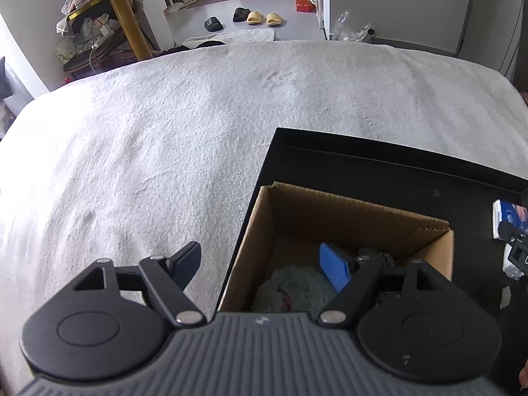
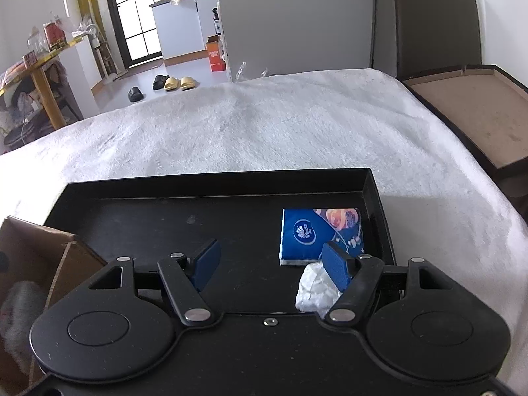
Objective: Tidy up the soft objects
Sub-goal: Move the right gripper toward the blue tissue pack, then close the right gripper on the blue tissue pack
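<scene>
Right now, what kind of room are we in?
Probably a bedroom in a small home: a white fluffy blanket covers what looks like a bed, slippers sit on the floor, and a kitchen counter shows beyond.

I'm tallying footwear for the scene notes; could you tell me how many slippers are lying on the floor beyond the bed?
4: one black slipper lies apart on the left, another black slipper beside the two beige slippers. The bed may hide more.

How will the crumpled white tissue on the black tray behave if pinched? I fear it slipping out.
The crumpled white tissue looks light and floppy, so it would probably squash flat between the pads. Its loose folds suggest it may snag rather than slip. It looks unlikely to roll.
</scene>
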The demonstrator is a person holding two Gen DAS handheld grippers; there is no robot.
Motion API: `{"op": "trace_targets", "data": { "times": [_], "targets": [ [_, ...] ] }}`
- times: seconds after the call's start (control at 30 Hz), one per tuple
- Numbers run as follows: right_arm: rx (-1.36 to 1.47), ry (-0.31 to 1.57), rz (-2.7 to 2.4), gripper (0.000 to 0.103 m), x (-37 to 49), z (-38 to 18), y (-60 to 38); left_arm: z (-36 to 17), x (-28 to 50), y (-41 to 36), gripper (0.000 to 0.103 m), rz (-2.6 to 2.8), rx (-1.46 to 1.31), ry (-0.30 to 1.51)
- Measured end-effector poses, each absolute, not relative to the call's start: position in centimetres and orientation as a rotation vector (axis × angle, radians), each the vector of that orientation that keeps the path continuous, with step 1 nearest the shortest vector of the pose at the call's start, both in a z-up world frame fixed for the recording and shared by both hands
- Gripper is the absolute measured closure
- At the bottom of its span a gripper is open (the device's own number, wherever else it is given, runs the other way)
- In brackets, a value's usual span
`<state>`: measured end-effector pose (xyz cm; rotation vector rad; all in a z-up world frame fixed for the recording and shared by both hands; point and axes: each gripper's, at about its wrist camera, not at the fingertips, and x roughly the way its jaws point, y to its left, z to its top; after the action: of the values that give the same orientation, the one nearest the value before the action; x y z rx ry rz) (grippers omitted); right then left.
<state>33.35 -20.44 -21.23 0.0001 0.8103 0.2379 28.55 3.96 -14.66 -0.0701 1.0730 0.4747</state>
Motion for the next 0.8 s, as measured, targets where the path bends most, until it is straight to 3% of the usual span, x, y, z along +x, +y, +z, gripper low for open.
{"op": "trace_targets", "data": {
  "times": [0.43,0.57,0.63,0.67,0.8],
  "targets": [
    [-0.064,0.804,0.127,0.030,36.8,-24.2,-20.9,-15.9,30.0,4.1,0.025,0.488,-0.067,1.117],
    [-0.063,0.835,0.085,0.021,37.8,-25.3,-21.2,-15.6,29.8,3.9,0.025,0.467,-0.068,1.120],
    [-0.034,0.864,0.082,0.023,38.1,-26.0,-21.5,-15.5,29.7,3.6,0.025,0.455,-0.053,1.117],
    [-0.026,0.874,0.087,0.030,38.1,-26.2,-21.6,-15.5,29.5,3.6,0.025,0.454,-0.052,1.119],
    [-0.027,0.873,0.097,0.032,37.2,-25.9,-21.5,-15.5,28.3,3.7,0.025,0.454,-0.083,1.126]
  ]
}}
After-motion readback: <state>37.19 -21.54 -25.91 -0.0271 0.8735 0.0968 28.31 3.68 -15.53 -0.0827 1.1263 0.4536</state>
